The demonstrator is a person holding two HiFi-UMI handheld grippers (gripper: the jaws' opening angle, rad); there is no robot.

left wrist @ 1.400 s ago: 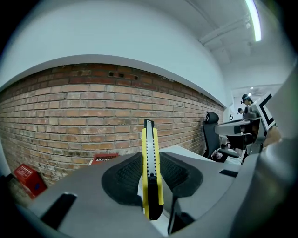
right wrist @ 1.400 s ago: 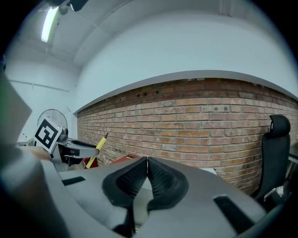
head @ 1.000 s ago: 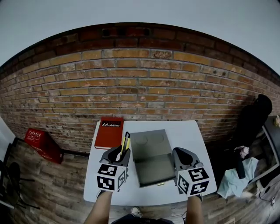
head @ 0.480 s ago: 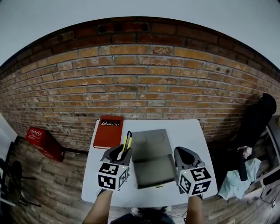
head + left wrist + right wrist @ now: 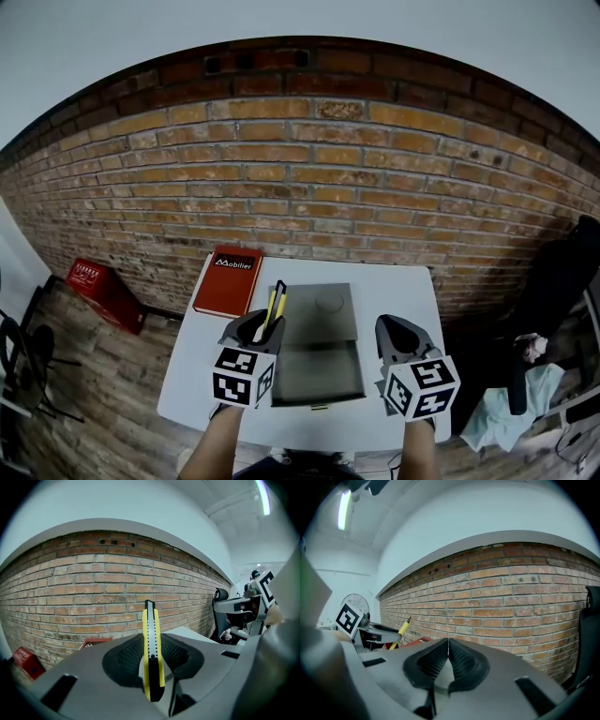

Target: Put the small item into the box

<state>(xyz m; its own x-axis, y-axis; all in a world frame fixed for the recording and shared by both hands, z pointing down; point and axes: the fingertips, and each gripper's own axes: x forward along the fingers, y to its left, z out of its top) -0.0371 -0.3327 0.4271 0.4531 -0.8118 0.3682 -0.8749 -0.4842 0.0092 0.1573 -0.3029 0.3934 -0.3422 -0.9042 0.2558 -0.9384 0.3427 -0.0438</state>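
Red brick wall (image 5: 309, 178), white table (image 5: 398, 286), wood-plank floor (image 5: 103, 394), red crate (image 5: 105, 292), perhaps a dark chair (image 5: 553, 281) at right

You had one legible word in front of you: "Mobilier", in white letters on a black label at the top of the red book (image 5: 228, 281), which lay on the far left corner of the white table (image 5: 394, 281). On the floor to the left of the table, the red crate (image 5: 103, 292) carried white print too small to read. Over the table's near edge, the cubes on your left gripper (image 5: 265, 326) and right gripper (image 5: 392, 328) showed black-and-white square markers, patterns rather than letters
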